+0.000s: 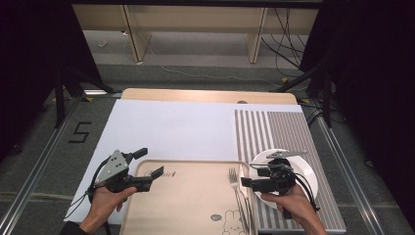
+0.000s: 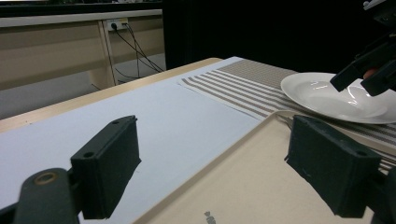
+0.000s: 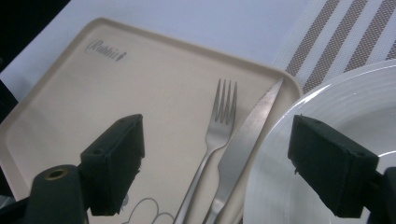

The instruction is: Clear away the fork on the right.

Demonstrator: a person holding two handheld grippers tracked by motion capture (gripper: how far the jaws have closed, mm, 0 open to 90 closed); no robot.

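Beside the tray (image 1: pixel 195 196), along its right-hand edge, lie the fork (image 1: pixel 237 193) and the knife (image 1: pixel 248 208), side by side and almost touching, the knife between the fork and the tray's rim. Both run lengthwise from the far side of the tray toward the person, tines and blade tip pointing away; the right gripper view shows the same pair, fork (image 3: pixel 215 135) left of knife (image 3: pixel 243 140), handles running off the bottom edge.

Just off that right edge of the tray, over the near-left part of the white plate (image 1: pixel 306 174), hangs the right gripper (image 1: pixel 249 182), jaws spread wide and holding nothing. From it the cutlery lies a short way toward the tray, so this hand is plainly the nearer one; I'd judge a small sideways shift and a drop would bring the jaws astride the knife, across its long axis.

At the tray's far-left corner sits the left gripper (image 1: pixel 149 169), likewise released and empty, one jaw over the white sheet (image 1: pixel 171 129) and one over the tray, well apart from the cutlery.

Hard to make out: the handles' ends are cut off at the bottom of the high view, and the right hand (image 1: pixel 288 200) covers the near rim of the plate. How much the plate's lip overhangs the knife I cannot tell.
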